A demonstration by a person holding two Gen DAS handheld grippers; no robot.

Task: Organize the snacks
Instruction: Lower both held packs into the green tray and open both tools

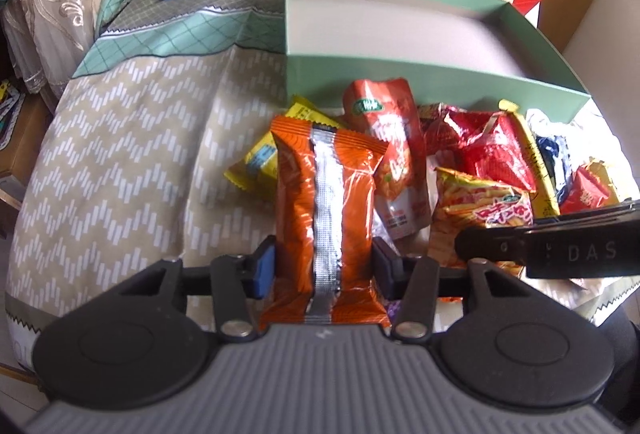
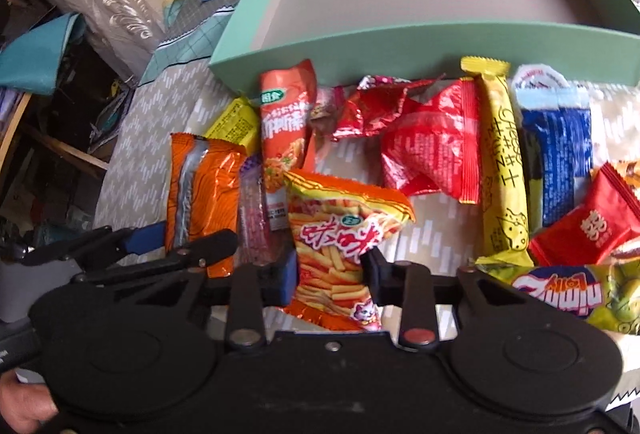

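The glossy orange foil snack packet with a silver back seam (image 1: pixel 326 210) stands on end between the left gripper (image 1: pixel 324 270), whose pads press its sides. Just beside it, the right gripper (image 2: pixel 330 274) is clamped on the orange-and-yellow bag printed with fry sticks (image 2: pixel 340 246), pinching its lower half. More wrapped snacks lie scattered on the beige zigzag-patterned cloth (image 1: pixel 120 154): a long yellow cheese-stick wrapper (image 2: pixel 502 170) and a crinkled red packet (image 2: pixel 432 150). Behind them sits a shallow mint-green cardboard box (image 2: pixel 400 42), apparently bare inside.

Snack packets heaped just before green box (image 2: pixel 400 38): orange packet (image 1: pixel 326 218) seam-up at left; fries packet (image 2: pixel 340 246) beside it.
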